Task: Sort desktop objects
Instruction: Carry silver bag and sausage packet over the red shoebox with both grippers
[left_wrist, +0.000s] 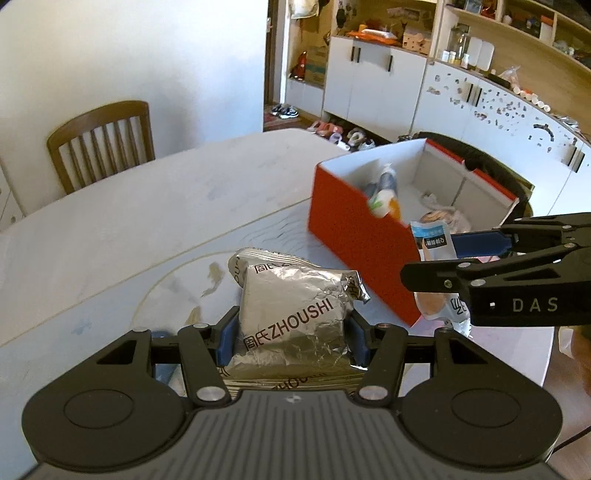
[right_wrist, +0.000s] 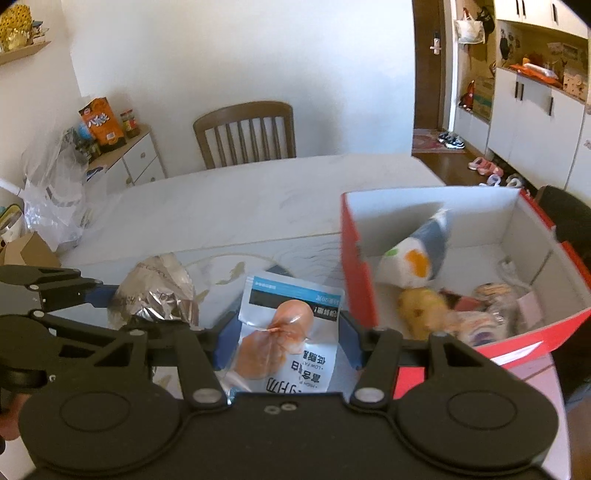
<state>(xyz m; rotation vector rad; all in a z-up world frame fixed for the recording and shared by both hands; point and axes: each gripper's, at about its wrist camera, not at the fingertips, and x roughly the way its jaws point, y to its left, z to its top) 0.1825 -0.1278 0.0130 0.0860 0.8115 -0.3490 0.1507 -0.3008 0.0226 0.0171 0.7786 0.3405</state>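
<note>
Left wrist: gripper (left_wrist: 291, 332) clamps crinkled foil pouch (left_wrist: 295, 317).

Chair: wooden chair (right_wrist: 245, 133) at the table's far side, against the white wall.
Cabinets: white cabinets (left_wrist: 373, 85), shoes (left_wrist: 284, 110) on the floor nearby.
Sideboard: orange carton (right_wrist: 101, 123) on top.

White walls, wooden chair (right_wrist: 245, 133) behind pale table (left_wrist: 155, 206), white cabinets (left_wrist: 373, 81) w/ shelves.
</note>
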